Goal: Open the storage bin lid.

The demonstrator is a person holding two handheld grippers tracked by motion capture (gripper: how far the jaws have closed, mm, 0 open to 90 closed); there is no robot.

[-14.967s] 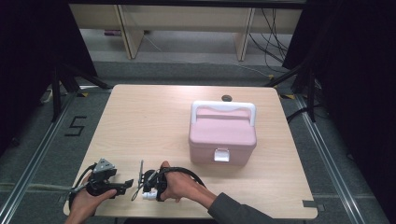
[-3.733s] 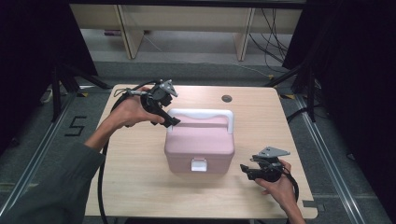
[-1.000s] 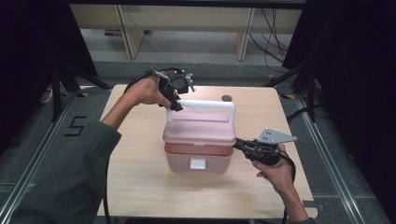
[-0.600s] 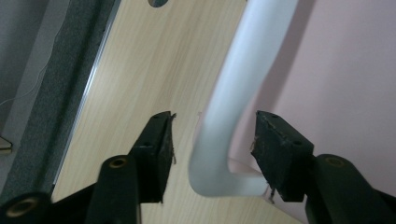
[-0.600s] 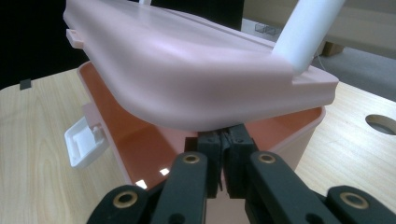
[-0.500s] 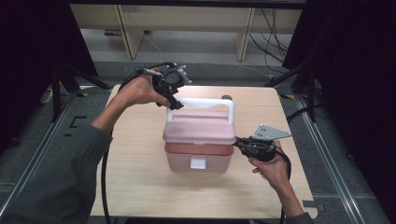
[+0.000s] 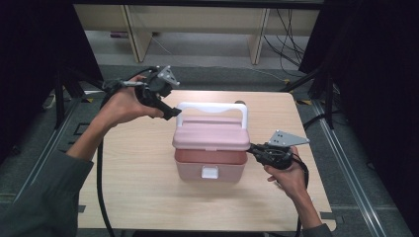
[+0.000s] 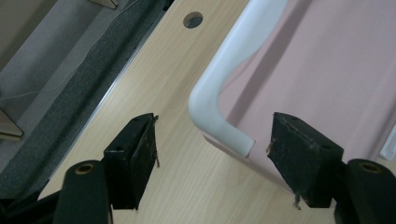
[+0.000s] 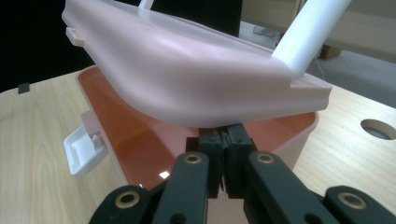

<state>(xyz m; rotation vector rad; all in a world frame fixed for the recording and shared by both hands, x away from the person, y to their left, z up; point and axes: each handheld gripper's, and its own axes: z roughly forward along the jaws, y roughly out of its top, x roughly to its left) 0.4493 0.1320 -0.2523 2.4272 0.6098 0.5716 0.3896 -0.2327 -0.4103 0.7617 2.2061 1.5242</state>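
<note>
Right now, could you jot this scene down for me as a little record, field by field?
Place: wooden table
Main thing: pink box with a white handle
Lid: raised off the box's front, partly open
Latch: white, hanging open at the front
Left gripper: open, jaws have just been opening; a corner of the handle lies between them, untouched
Right gripper: shut, its tips under the lid's edge, over the box's rim
Inside of box: what shows of it looks empty
</note>
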